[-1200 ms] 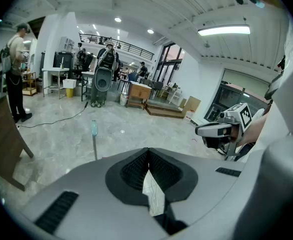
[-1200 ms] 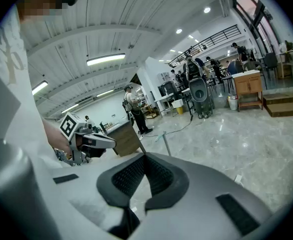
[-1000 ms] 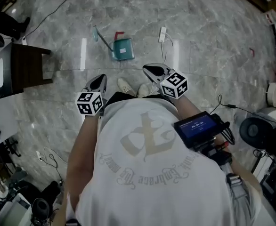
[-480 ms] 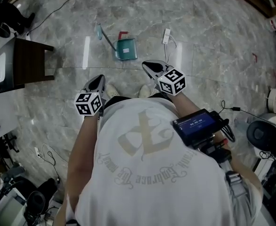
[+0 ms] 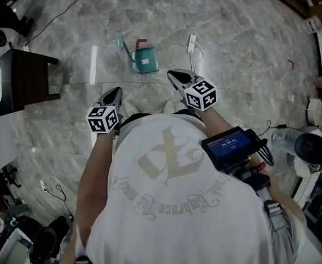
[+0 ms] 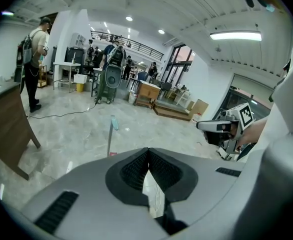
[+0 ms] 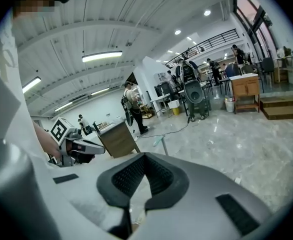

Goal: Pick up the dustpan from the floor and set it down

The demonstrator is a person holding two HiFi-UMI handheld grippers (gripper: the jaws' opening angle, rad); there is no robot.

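Here, seen from above, a person in a white printed shirt is standing on a grey marble floor (image 5: 249,48), holding a gripper in each hand at waist level; the left gripper (image 5: 116,93) and the right gripper (image 5: 172,75) are both pointing forward and downward, well above the floor, and each is carrying its cube of square markers. The left gripper's fingers are pressed together at the tips with nothing between them; the right gripper's fingers are likewise pressed together and empty.

The dustpan (image 5: 145,59), teal with a long thin handle slanting up and to the left, is lying on the floor ahead of the person's shoes (image 5: 129,108), well apart from both grippers; it is sitting slightly nearer the right gripper's line than the left's. A white power strip (image 5: 191,43) with a trailing cord is lying near it on the right; a dark wooden table (image 5: 32,78) is standing off to the left.

Judging by this, the reach toward the dustpan is in hand and the pick-up is not yet begun; nothing is being touched. The next move is probably calling for one gripper to spread its fingers, then for the person to bend or crouch so that it is coming down over the handle or the pan's rim; the thin handle is likely needing a square, centred pinch; the cord nearby is worth avoiding.
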